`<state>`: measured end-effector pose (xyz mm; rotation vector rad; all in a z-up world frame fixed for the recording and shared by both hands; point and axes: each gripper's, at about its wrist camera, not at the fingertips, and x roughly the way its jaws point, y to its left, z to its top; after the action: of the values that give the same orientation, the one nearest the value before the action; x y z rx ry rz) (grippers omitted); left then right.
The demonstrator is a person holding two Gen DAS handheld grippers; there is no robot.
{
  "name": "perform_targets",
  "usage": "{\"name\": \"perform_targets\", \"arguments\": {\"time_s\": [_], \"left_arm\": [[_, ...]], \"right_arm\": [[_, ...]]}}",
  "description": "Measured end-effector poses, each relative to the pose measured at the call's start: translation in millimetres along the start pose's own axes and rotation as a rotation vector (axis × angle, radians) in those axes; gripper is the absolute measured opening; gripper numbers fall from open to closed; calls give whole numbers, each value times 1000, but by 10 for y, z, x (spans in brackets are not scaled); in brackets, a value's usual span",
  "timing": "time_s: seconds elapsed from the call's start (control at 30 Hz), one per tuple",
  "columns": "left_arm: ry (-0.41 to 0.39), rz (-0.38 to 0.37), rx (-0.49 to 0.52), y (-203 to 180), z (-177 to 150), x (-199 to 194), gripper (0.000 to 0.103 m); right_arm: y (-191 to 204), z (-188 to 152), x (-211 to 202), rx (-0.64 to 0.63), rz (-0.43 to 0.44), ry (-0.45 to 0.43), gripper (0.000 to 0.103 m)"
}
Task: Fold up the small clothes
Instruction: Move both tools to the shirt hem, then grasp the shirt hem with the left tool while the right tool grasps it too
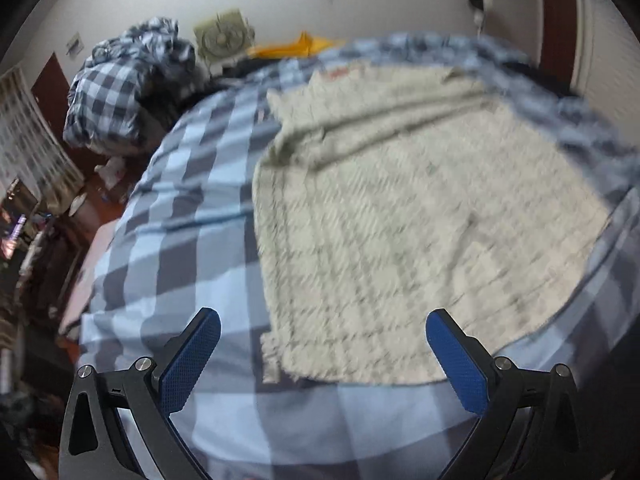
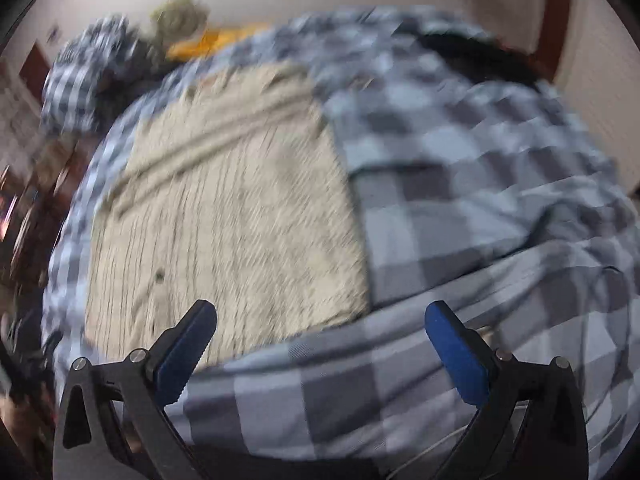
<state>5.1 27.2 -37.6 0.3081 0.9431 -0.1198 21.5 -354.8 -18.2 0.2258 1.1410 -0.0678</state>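
Blue-and-grey checked bedding (image 1: 188, 216) fills most of what I see, with a cream knitted garment (image 1: 400, 220) spread flat on top of it. At the far left, beyond the bed's edge, a bundle of the same checked cloth (image 1: 120, 84) is heaped up, with a small fan (image 1: 224, 36) against the wall just beside it and something orange (image 1: 296, 46) lying behind the bed. My left gripper (image 1: 323, 354) hangs over the garment's near edge, jaws spread wide and nothing between them; its left finger (image 1: 192, 360) is over bare bedding and its right finger over the knit's near corner. Further right, my right gripper (image 2: 320, 350) is also fully spread and empty, above a raised fold of bedding (image 2: 400, 360) on the near side. From there the garment (image 2: 232, 208) lies to the left and ahead, and rumpled checks cover the right. Both views are blurred.
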Motion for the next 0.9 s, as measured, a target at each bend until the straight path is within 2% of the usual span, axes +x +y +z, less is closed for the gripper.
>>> {"name": "perform_targets", "arguments": {"time_s": [0.03, 0.07, 0.13, 0.17, 0.23, 0.33, 0.4, 0.5, 0.57, 0.73, 0.8, 0.9], "left_arm": [[23, 15, 1, -3, 6, 53, 103], [38, -1, -10, 3, 0, 77, 103], [100, -112, -89, 103, 25, 193, 103], [130, -136, -115, 142, 18, 245, 103], [243, -116, -152, 224, -19, 462, 103], [309, -95, -106, 258, -45, 684, 99], [304, -127, -70, 282, -12, 738, 99], [301, -231, -74, 382, 1, 803, 99], [331, -309, -159, 519, -31, 906, 99], [413, -409, -379, 781, -118, 1105, 99], [412, -419, -412, 849, -145, 1136, 99], [404, -400, -411, 903, -168, 1141, 99]], "right_arm": [[-17, 11, 38, 9, 12, 21, 102], [-47, 22, 61, 31, 26, 51, 102], [-156, 19, 202, 99, 75, 124, 102], [-192, 18, 234, 125, 95, 143, 102], [-275, 4, 278, 178, 139, 160, 102], [-327, -53, 252, 245, 140, 158, 102], [-287, -72, 252, 242, 121, 176, 102], [-173, -30, 285, 188, 76, 204, 102], [-155, -7, 314, 168, 63, 214, 102], [-260, 24, 420, 243, 47, 233, 102], [-355, 44, 503, 317, 7, 240, 102], [-440, 42, 686, 372, -20, 280, 102]]}}
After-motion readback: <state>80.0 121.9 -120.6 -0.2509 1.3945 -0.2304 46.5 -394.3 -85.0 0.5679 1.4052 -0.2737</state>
